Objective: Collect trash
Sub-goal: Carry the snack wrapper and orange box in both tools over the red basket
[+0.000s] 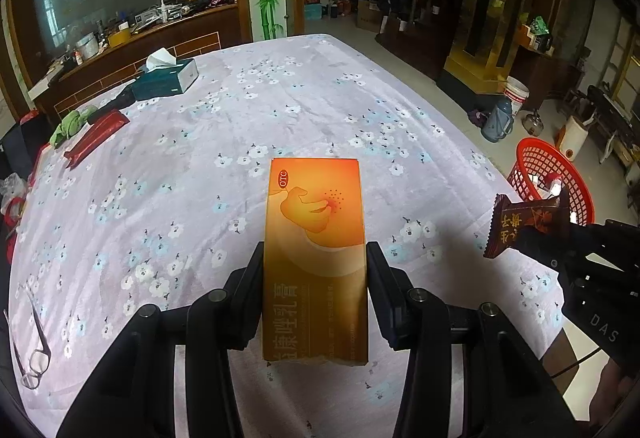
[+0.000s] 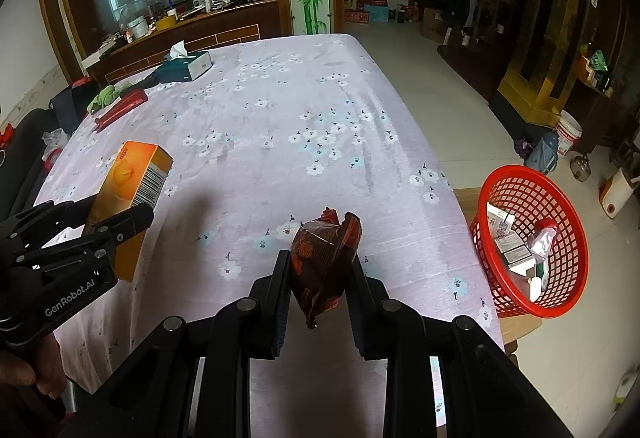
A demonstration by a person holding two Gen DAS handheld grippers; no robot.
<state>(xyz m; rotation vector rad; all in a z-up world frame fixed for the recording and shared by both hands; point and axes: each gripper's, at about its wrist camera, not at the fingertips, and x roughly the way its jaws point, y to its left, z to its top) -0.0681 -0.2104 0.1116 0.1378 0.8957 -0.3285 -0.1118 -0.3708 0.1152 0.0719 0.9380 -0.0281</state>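
Left wrist view, left gripper (image 1: pixel 316 278): its fingers (image 1: pixel 250 290) are clamped on the long sides of an orange medicine box (image 1: pixel 316 250), held lifted over the flowered cloth of the bench (image 1: pixel 304 98)
Left wrist view, right gripper (image 1: pixel 532 238): comes in from the right edge carrying a dark brown snack wrapper (image 1: pixel 520 226); beyond it the red basket (image 1: pixel 576 178) stands off the bench edge
Left wrist view, what remains: a red packet (image 1: pixel 98 136) and a green cloth (image 1: pixel 72 124) lie at the far left near a tissue box (image 1: pixel 168 76), and a pair of glasses (image 1: pixel 34 350) lies at the near left; whether any of these counts as trash I cannot tell

Right wrist view, right gripper (image 2: pixel 322 270): fingers closed on the crumpled wrapper (image 2: pixel 324 258), raised above the bench, the basket (image 2: pixel 568 278) low to the right
Right wrist view, basket contents: several small boxes and a clear bag already lie inside, so part of the collecting looks done
Right wrist view, left gripper (image 2: pixel 116 218): holds the orange box (image 2: pixel 132 182) tilted, at the left

Progress: well along by my reading; both held pieces are picked but not yet dropped in, and the middle of the cloth shows nothing else loose
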